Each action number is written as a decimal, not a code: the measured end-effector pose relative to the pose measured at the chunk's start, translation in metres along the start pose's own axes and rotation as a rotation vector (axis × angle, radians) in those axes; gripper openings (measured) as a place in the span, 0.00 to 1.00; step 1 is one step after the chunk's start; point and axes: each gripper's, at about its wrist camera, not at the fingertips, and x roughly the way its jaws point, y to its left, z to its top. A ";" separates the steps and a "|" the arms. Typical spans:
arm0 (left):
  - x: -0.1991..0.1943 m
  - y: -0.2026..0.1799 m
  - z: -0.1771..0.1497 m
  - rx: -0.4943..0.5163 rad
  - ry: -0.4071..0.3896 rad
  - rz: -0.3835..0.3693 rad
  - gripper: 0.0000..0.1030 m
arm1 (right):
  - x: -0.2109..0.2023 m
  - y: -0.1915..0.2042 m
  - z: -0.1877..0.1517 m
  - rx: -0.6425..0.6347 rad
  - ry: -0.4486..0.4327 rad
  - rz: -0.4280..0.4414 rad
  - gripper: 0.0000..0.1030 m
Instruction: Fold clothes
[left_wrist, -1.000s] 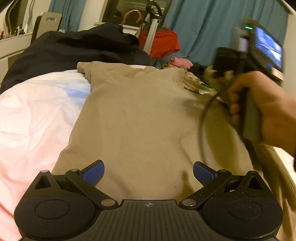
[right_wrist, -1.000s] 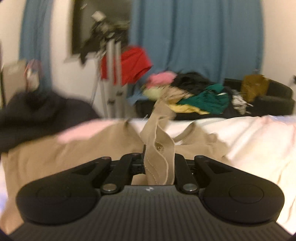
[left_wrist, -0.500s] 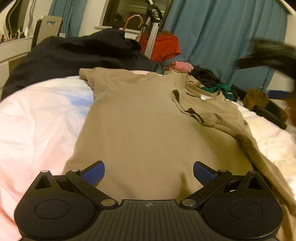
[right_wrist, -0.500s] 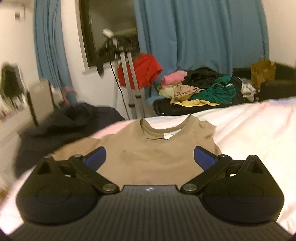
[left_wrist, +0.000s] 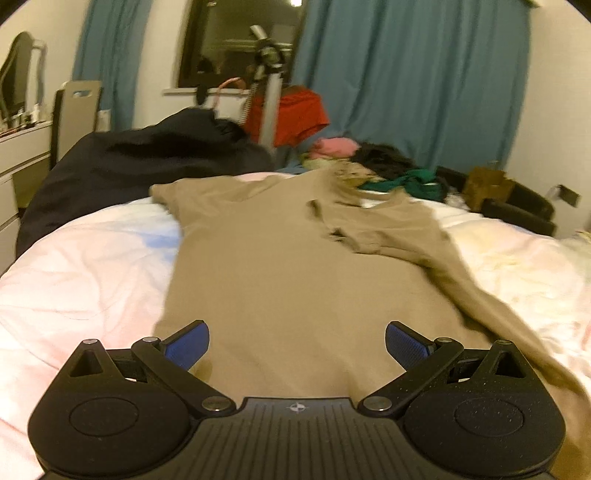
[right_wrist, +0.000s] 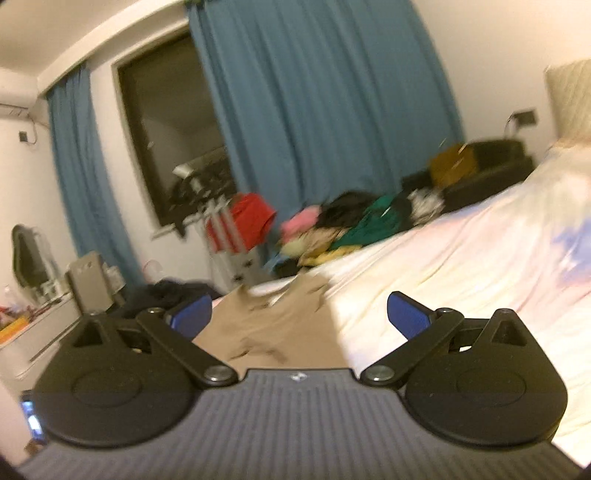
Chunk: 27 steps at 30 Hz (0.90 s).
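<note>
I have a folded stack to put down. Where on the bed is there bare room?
Bare sheet lies left of the tan shirt, below the dark bedding; more lies right of the shirt. The far edge is crowded by a clothes pile.

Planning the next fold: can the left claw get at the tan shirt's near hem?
Probably yes: the left claw is open over the tan shirt, and nothing lies between them.

The left tool (left_wrist: 297, 343) has its blue pads (left_wrist: 186, 345) spread wide, with nothing between them, and is tipped downward. The right tool (right_wrist: 299, 314) is also spread wide and empty, rolled to one side and pointing nearly level.
</note>
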 end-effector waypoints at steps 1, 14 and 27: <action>-0.004 -0.010 0.000 0.013 0.004 -0.023 0.99 | -0.005 -0.010 0.003 0.025 -0.019 -0.003 1.00; 0.017 -0.192 -0.013 0.035 0.270 -0.385 0.80 | -0.016 -0.104 -0.005 0.232 -0.139 -0.182 1.00; 0.080 -0.229 -0.036 0.029 0.466 -0.397 0.06 | -0.004 -0.122 -0.015 0.276 -0.086 -0.186 1.00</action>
